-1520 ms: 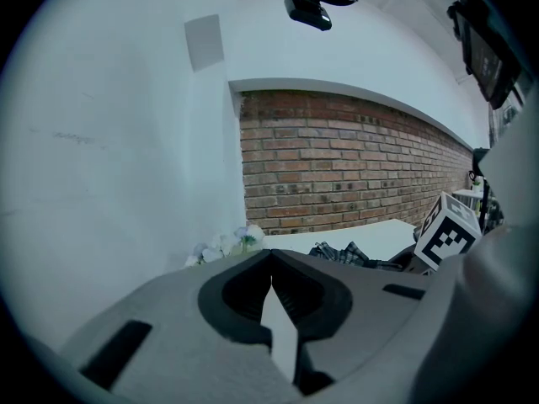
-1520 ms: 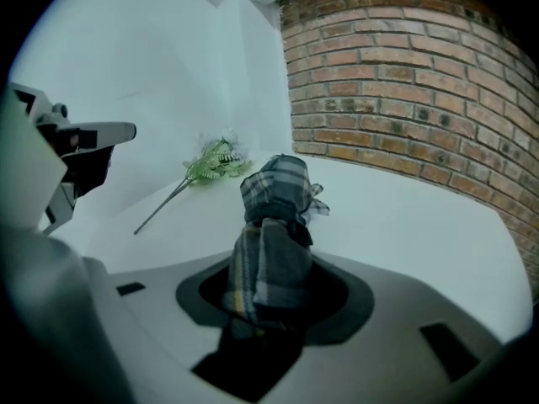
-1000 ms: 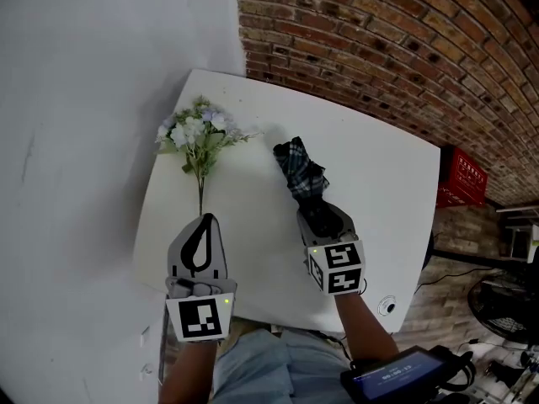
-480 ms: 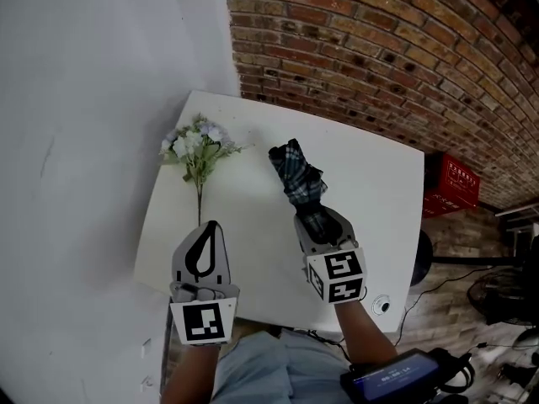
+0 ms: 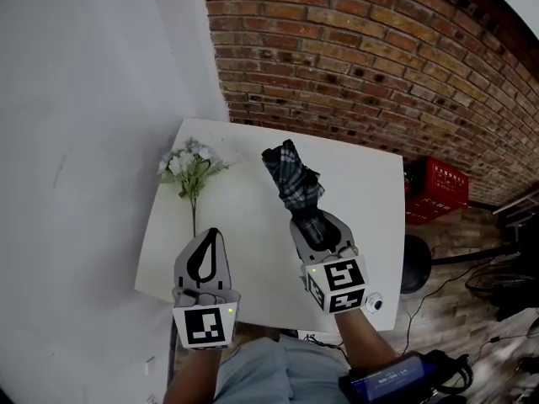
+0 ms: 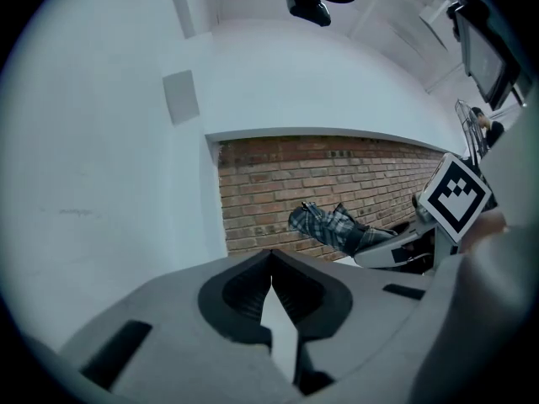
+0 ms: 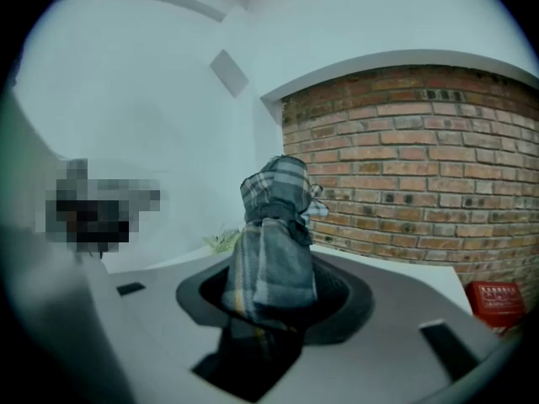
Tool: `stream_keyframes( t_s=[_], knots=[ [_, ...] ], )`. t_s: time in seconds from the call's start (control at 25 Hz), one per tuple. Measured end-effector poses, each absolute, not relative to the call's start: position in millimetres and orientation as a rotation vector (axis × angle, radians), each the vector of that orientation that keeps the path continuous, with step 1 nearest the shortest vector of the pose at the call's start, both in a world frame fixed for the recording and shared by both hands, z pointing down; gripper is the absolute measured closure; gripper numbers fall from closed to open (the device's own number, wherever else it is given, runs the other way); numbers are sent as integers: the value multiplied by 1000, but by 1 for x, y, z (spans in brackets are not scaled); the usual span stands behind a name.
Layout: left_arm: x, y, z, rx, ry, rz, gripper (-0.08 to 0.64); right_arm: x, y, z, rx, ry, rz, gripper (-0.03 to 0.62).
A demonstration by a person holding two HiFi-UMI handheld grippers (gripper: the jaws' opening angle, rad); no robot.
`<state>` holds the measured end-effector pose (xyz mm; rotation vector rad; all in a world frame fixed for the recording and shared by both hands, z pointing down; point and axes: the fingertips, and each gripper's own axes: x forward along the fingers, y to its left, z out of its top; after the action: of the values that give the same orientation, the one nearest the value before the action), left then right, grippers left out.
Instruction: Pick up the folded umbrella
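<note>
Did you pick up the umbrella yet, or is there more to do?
Almost done. Done: the right gripper is shut on the folded umbrella. In hand: it looks lifted off the white table, seen against the brick wall in the left gripper view. Left: probably nothing but keeping hold. The left gripper is shut, empty.

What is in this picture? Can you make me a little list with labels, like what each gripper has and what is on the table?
Right hand-held gripper: closed on the folded umbrella, gripping its dark end
Umbrella: plaid, pointing away from the person, looks clear of the table
Left hand-held gripper: jaws together, holding nothing
Table: white
On the table: a bunch of pale flowers, on the left side
Behind the table: brick wall
On the floor at right: red crate
</note>
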<state>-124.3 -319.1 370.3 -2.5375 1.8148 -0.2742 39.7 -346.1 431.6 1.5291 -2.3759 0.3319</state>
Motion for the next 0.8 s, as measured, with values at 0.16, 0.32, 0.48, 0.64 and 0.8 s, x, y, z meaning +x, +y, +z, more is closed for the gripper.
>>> stream_keyframes(
  t_s=[0.16, 0.32, 0.48, 0.64, 0.8],
  knots=[
    [-114, -310, 356, -2527, 1788, -246, 552, 50, -336, 413, 1566, -2392, 298, 410],
    [-105, -300, 342, -2513, 1766, -224, 552, 60, -325, 397, 1594, -2407, 269, 410],
    [-99, -291, 333, -2504, 1759, -202, 552, 65, -314, 384, 1613, -2419, 233, 408],
    [-95, -282, 323, -2492, 1747, -183, 552, 69, -304, 370, 1630, -2432, 198, 408],
    [-91, -272, 315, -2481, 1729, -173, 552, 72, -295, 356, 1649, -2447, 164, 408]
  ],
)
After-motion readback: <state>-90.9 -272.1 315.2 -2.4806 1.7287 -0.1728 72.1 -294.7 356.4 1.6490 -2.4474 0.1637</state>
